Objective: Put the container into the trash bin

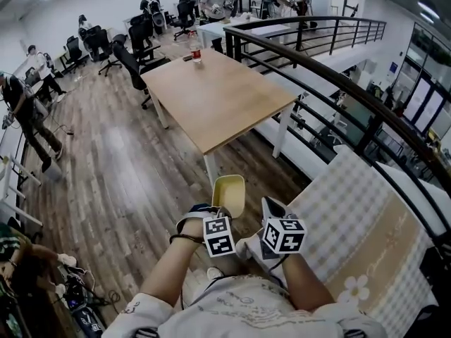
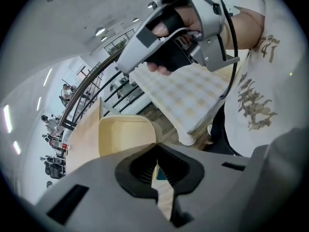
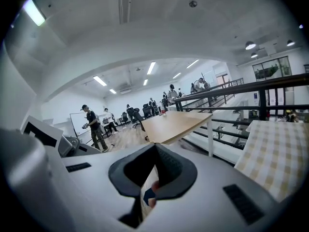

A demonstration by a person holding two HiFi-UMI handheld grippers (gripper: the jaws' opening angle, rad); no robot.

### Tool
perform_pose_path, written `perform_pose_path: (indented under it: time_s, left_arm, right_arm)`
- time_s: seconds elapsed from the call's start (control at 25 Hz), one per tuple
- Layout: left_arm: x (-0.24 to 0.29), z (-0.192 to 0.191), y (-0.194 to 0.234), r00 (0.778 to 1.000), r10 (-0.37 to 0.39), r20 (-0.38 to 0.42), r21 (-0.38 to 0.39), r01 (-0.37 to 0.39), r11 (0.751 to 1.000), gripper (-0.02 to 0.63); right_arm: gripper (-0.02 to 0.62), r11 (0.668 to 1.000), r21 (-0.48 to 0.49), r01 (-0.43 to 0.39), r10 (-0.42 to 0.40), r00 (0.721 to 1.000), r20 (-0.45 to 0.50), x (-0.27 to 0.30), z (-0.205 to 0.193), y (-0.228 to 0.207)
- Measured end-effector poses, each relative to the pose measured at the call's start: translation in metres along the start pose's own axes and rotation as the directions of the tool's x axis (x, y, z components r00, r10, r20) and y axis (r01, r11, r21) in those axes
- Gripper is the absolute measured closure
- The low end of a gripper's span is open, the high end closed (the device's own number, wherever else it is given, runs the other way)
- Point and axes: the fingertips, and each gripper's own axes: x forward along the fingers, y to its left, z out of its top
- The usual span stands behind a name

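Container (image 1: pixel 229 194) | pinched by its thin rim in the closed left gripper (image 1: pixel 223 214), likely the only graspable edge | held over the floor (image 1: pixel 120 189) for carrying | right gripper (image 1: pixel 272 210) closed, empty, kept aside | bin unseen

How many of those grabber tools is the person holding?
2. The left gripper, at the head view's left, grips a pale yellow container; the right gripper is beside it on the right, jaws together. None seems hidden.
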Motion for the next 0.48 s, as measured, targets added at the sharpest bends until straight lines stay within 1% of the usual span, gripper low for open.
perform_pose_path:
  time_s: [0.08, 0.2, 0.32, 0.48]
  left_arm:
    - [0.0, -0.012, 0.005, 1.0, -0.006, 0.005, -0.002, 0.006, 1.0, 0.594]
    - [0.002, -0.041, 0.017, 1.0, 0.005, -0.006, -0.009, -0.005, 1.0, 0.594]
    - [0.0, -0.074, 0.029, 1.0, 0.009, 0.002, -0.052, -0.009, 0.999, 0.594]
    - [0.0, -0.125, 0.032, 1.0, 0.008, -0.021, -0.08, -0.01, 0.997, 0.594]
  right_arm:
    - [0.603, 1.0, -0.001, -0.007, 0.007, 1.0, -0.005, 0.014, 0.001, 0.01]
    - [0.603, 1.0, -0.013, -0.019, 0.019, 1.0, -0.013, 0.038, 0.0, 0.03]
    - [0.603, 0.999, -0.031, -0.035, 0.034, 0.999, -0.024, 0.061, -0.002, 0.056]
    - [0.603, 0.998, -0.038, -0.055, 0.053, 0.998, -0.044, 0.094, -0.011, 0.091]
